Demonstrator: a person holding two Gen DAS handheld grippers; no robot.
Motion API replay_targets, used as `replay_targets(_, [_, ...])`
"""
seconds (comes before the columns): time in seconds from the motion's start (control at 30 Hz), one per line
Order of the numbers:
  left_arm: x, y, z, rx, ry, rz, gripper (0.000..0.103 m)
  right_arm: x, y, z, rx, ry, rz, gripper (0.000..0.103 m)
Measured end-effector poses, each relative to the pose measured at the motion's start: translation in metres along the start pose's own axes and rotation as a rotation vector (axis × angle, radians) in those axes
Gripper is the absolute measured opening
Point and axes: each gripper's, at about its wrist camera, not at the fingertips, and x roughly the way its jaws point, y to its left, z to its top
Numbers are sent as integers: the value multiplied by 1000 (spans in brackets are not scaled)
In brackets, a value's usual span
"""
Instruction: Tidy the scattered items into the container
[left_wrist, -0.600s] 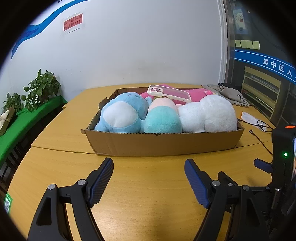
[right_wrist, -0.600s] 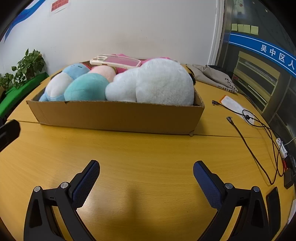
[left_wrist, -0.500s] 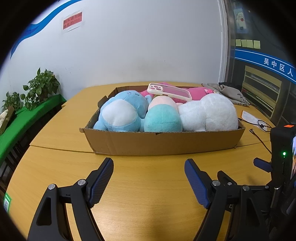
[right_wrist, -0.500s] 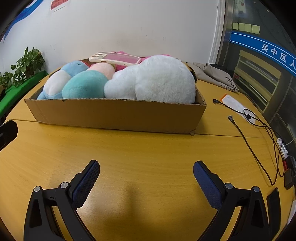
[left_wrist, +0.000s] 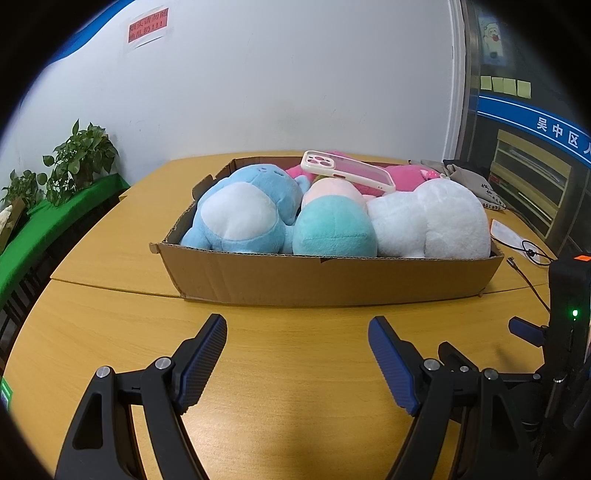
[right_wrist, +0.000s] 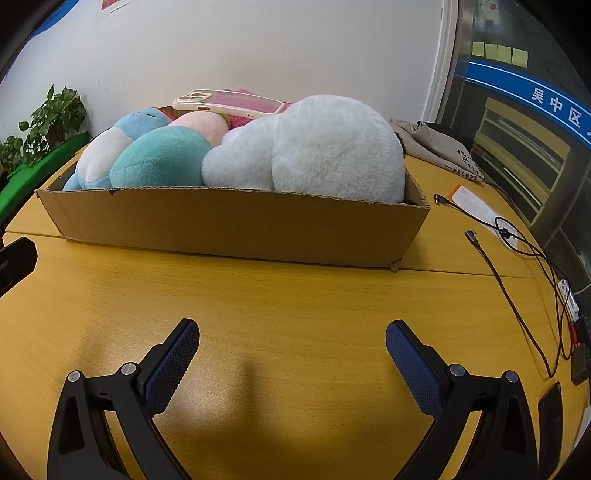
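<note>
Though shallow, box (left_wrist: 332, 280) plush-crammed

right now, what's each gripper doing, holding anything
left gripper: open, holding nothing, over bare table short of the cardboard box.
right gripper: open wide, holding nothing.

Even, bright indoor light falls from overhead, and both views are sharp with no motion blur. Soft dark shadows lie on the desk (left_wrist: 295, 369) near the cameras. A faint sheen shows on the wood. Fisheye distortion bends straight lines, and black vignetting fills the corners.
</note>
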Motion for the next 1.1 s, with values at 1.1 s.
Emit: replay_targets(1.1, [90,128,-41,284,271,-208,79,31,-85,-31,-179,93,347,103])
